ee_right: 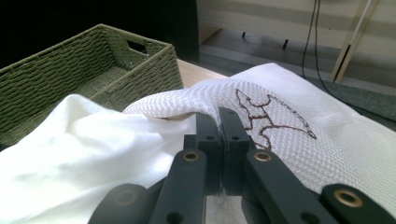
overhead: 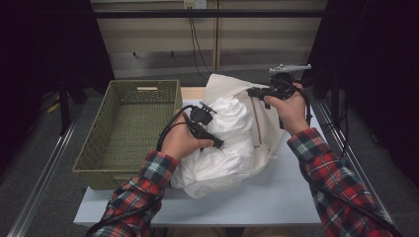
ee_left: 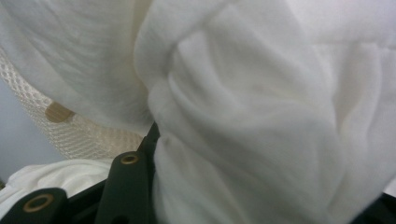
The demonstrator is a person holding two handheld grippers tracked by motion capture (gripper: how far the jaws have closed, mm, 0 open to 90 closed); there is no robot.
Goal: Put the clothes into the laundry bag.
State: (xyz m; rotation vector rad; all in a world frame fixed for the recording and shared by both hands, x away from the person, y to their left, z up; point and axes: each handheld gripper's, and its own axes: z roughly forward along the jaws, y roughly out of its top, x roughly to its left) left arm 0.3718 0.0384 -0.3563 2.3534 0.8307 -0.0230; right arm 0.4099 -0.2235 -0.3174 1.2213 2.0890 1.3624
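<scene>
inside mesh bag (overhead: 264, 123), white cloth (overhead: 232, 133)

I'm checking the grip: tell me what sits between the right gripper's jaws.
The mesh bag's rim is pinched between the right gripper's shut jaws, as the right gripper view shows; white cloth bulges out beside it.
</scene>
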